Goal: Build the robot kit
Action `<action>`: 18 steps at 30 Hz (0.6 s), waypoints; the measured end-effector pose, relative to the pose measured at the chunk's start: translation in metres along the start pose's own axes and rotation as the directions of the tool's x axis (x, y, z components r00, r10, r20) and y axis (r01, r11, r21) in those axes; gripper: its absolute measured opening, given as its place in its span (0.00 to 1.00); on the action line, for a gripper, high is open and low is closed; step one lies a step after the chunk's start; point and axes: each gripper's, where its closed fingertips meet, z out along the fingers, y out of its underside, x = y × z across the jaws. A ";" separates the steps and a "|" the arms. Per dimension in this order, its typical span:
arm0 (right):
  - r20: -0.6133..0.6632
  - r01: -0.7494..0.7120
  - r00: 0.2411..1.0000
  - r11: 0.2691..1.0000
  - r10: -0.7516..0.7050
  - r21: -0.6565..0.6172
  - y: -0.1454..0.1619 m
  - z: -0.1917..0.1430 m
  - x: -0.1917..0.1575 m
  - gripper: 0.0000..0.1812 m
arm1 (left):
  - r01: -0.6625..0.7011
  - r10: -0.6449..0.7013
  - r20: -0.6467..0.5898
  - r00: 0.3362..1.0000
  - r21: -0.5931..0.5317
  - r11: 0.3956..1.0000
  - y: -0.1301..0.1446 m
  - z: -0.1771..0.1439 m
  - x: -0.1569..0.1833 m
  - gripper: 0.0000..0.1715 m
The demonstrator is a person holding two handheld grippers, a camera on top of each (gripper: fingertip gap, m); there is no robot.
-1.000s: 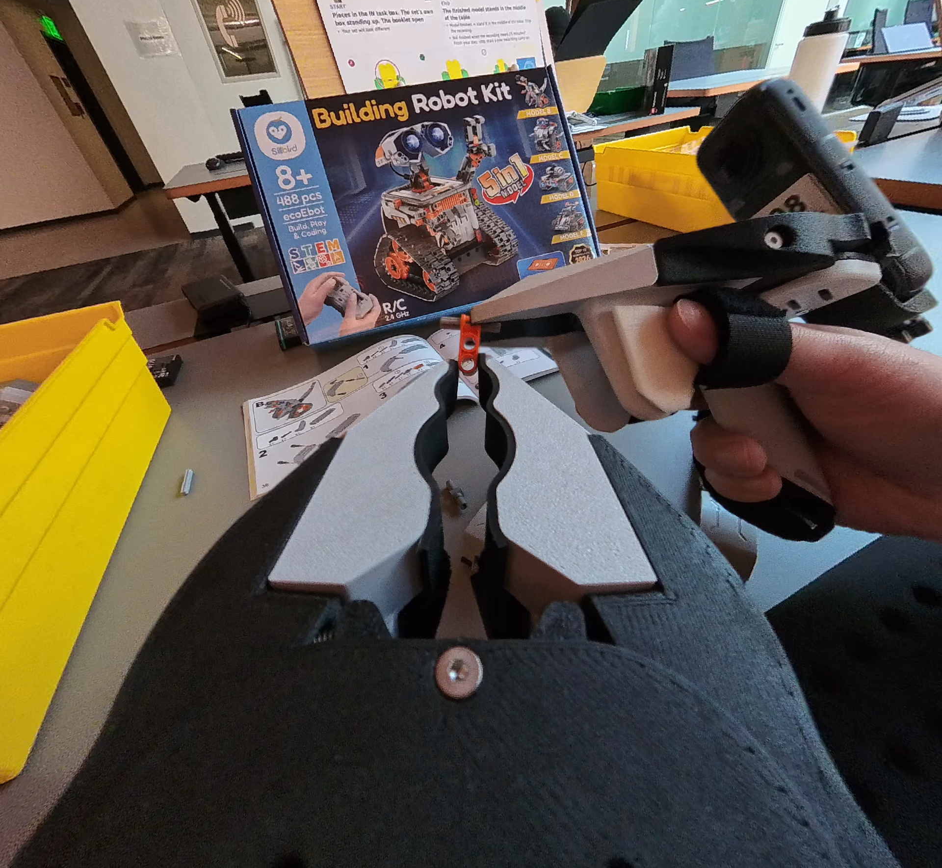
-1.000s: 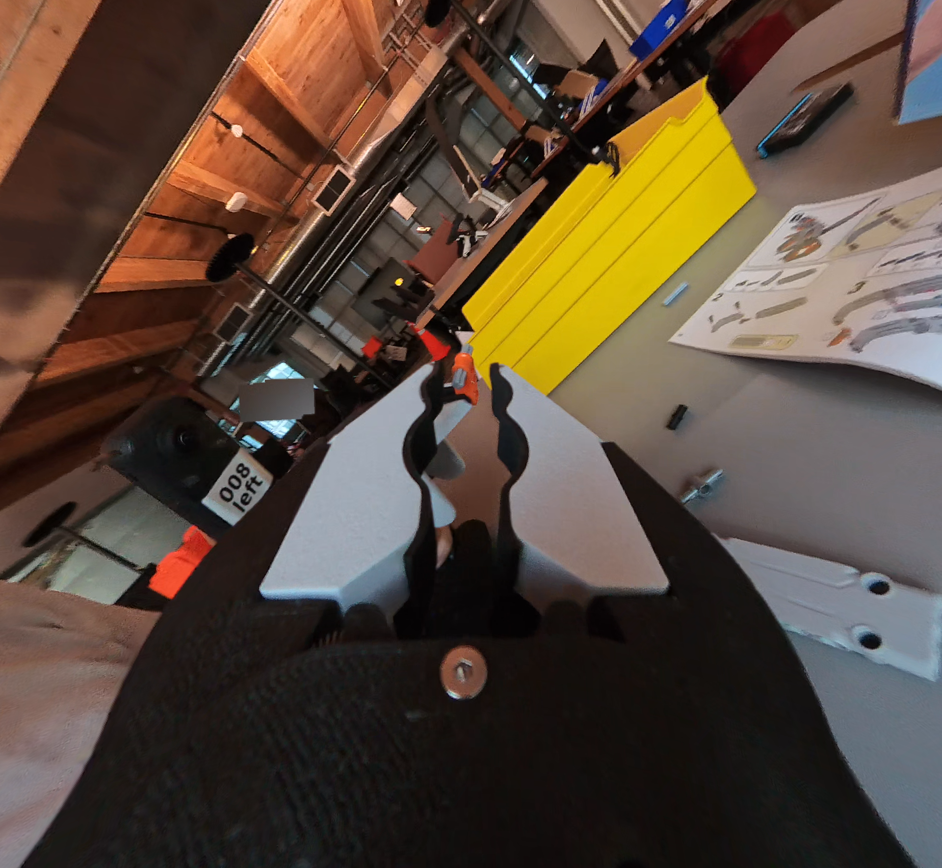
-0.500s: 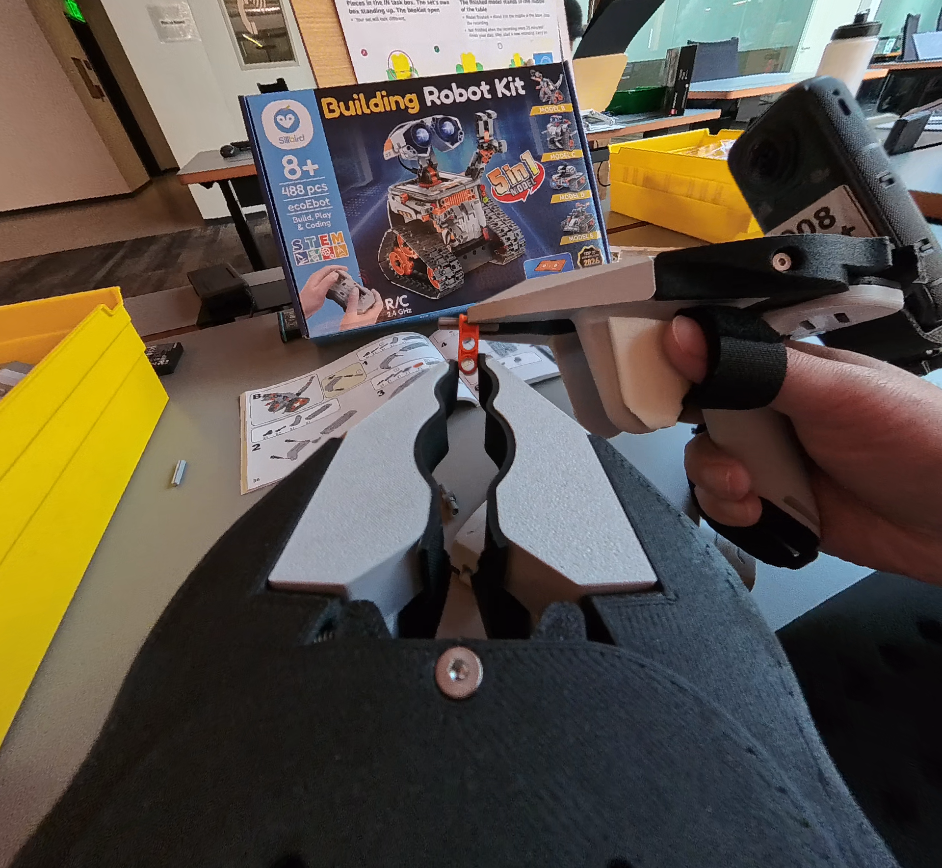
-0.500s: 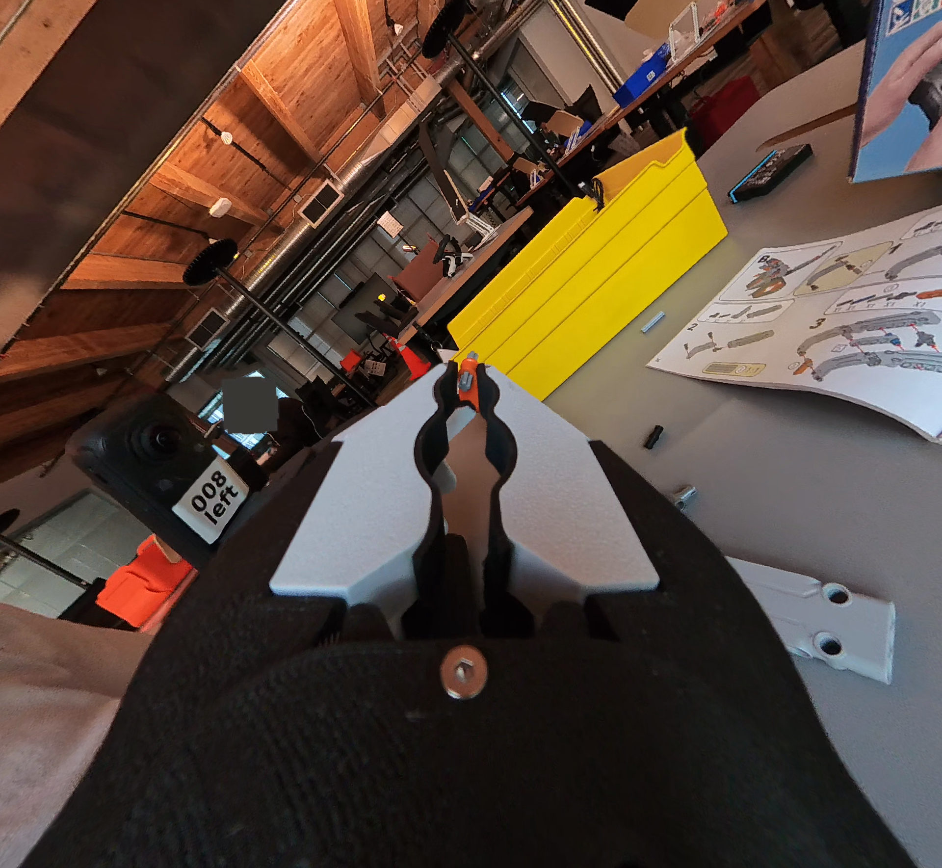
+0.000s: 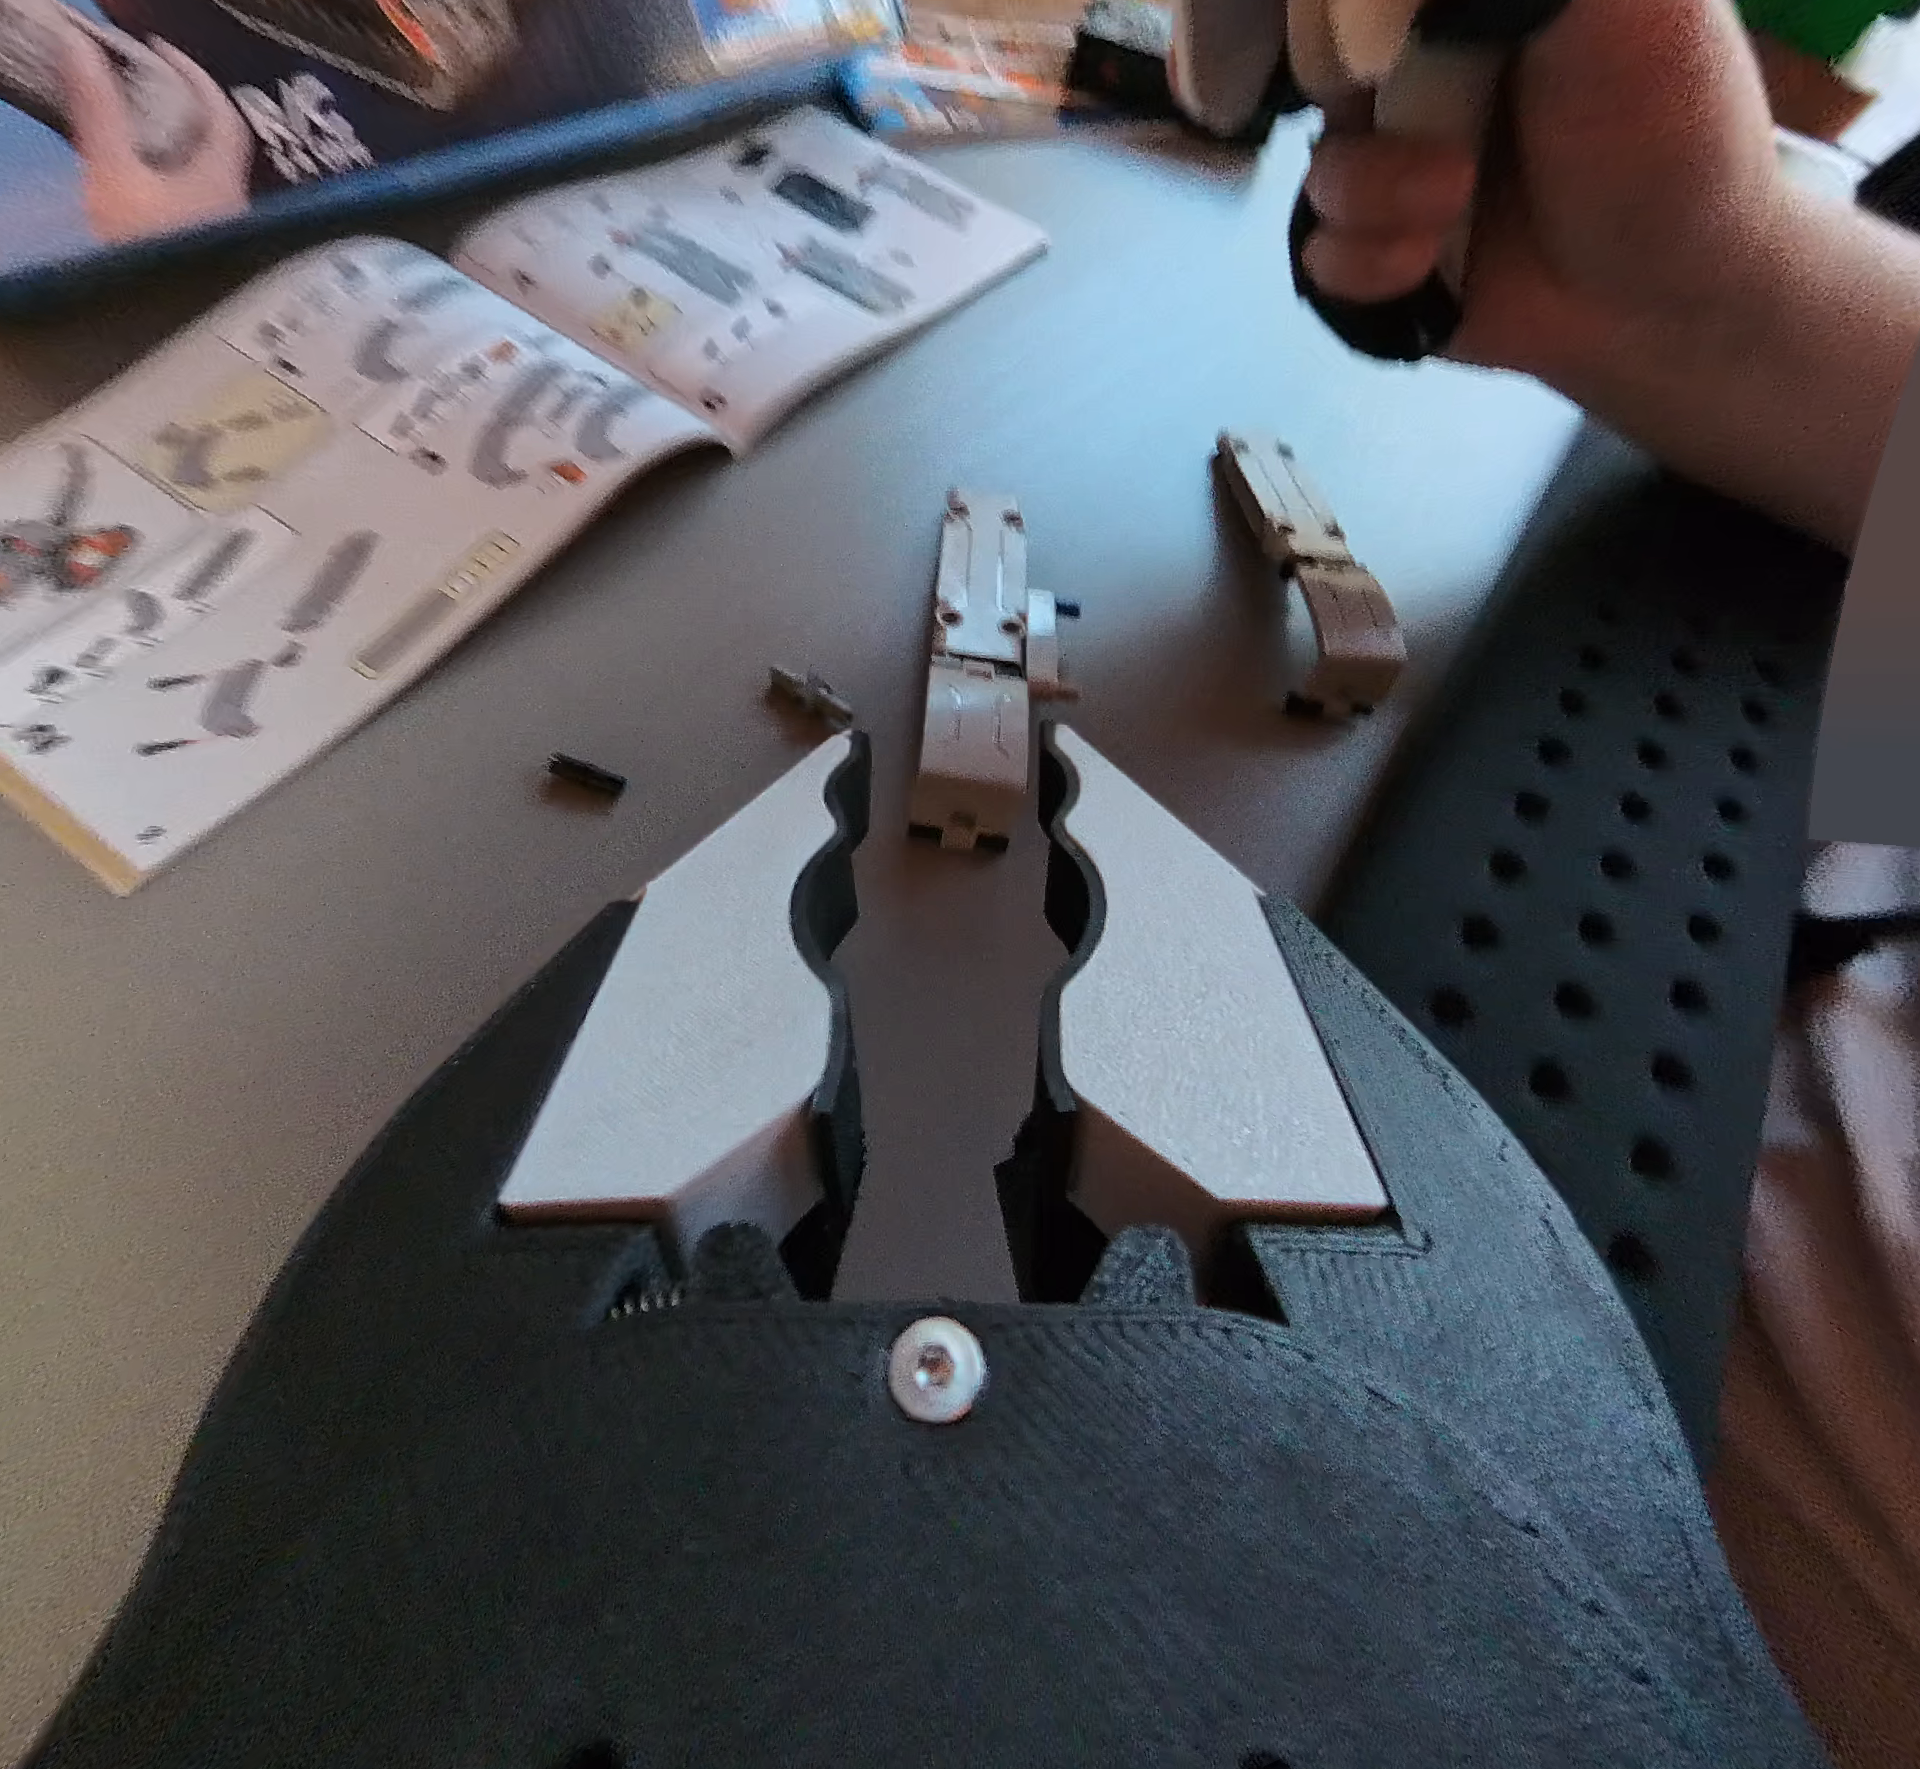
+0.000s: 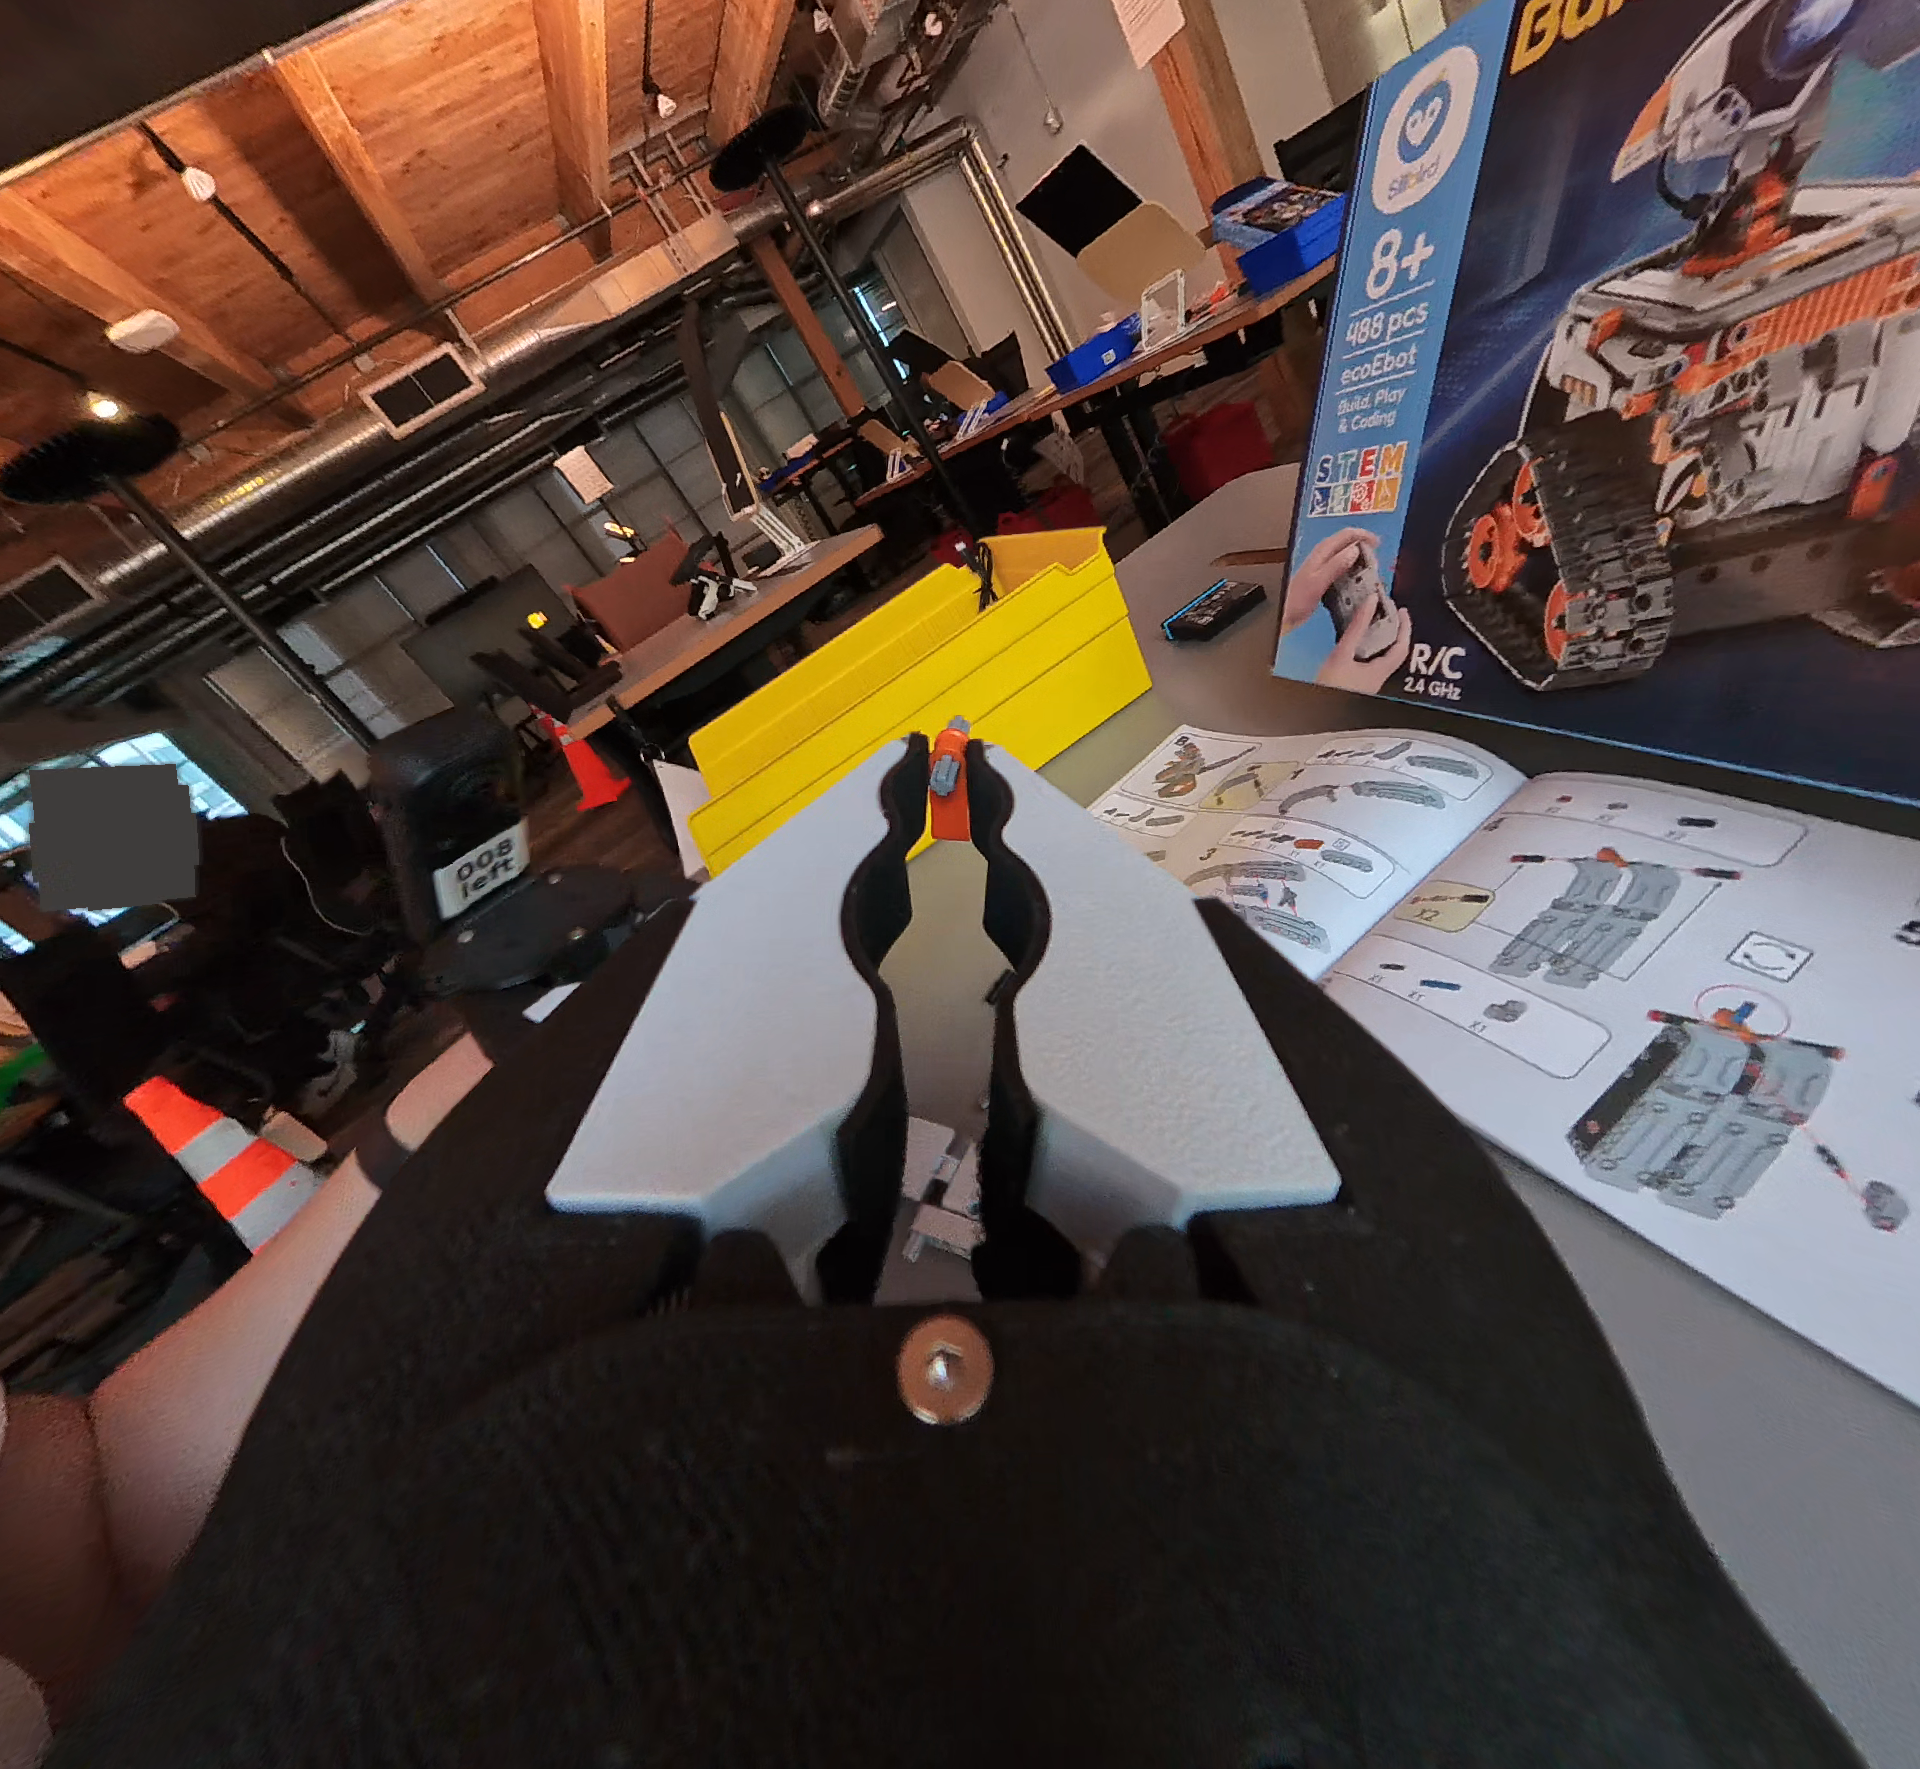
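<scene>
Left gripper: our jaws stand apart, empty, poised over the grey jointed brick assembly on the table, seemingly framing it | Right gripper: we pinch the small orange connector piece at our fingertips, aloft beside the open instruction booklet.

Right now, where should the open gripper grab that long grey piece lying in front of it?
Probably the long grey piece by its narrow sides, near the middle, coming from above. It lies flat, pointing away between the left gripper's open fingers, so they could straddle it.
</scene>
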 end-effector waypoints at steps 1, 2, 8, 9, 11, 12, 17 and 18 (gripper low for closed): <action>0.007 0.016 1.000 1.000 -0.016 -0.005 0.000 0.000 -0.001 0.03 | -0.005 0.003 -0.047 0.999 -0.042 0.999 0.007 0.003 0.001 0.18; 0.013 0.035 0.999 0.999 -0.035 -0.005 -0.001 -0.001 -0.003 0.03 | -0.022 0.014 -0.098 0.995 -0.076 0.997 0.013 0.004 0.002 0.18; 0.053 0.083 0.995 0.996 -0.080 -0.041 0.005 0.001 -0.012 0.03 | 0.013 -0.090 -0.372 0.924 -0.203 0.979 0.023 0.013 0.004 0.19; 0.060 0.086 0.995 0.995 -0.083 -0.043 0.005 0.001 -0.013 0.03 | 0.010 -0.105 -0.408 0.907 -0.228 0.974 0.026 0.014 0.005 0.19; 0.059 0.103 0.993 0.993 -0.100 -0.051 0.005 0.001 -0.013 0.03 | -0.006 -0.126 -0.468 0.875 -0.271 0.963 0.031 0.017 0.009 0.18; 0.062 0.113 0.992 0.992 -0.109 -0.053 0.005 0.001 -0.013 0.03 | -0.018 -0.130 -0.508 0.852 -0.276 0.961 0.030 0.017 0.014 0.16; 0.071 0.097 0.993 0.994 -0.093 -0.057 0.004 0.000 -0.010 0.03 | -0.063 -0.143 -0.627 0.766 -0.294 0.954 0.028 0.017 0.031 0.10; 0.073 0.092 0.993 0.994 -0.088 -0.057 0.003 0.000 -0.009 0.03 | -0.061 -0.161 -0.637 0.754 -0.312 0.948 0.029 0.018 0.033 0.08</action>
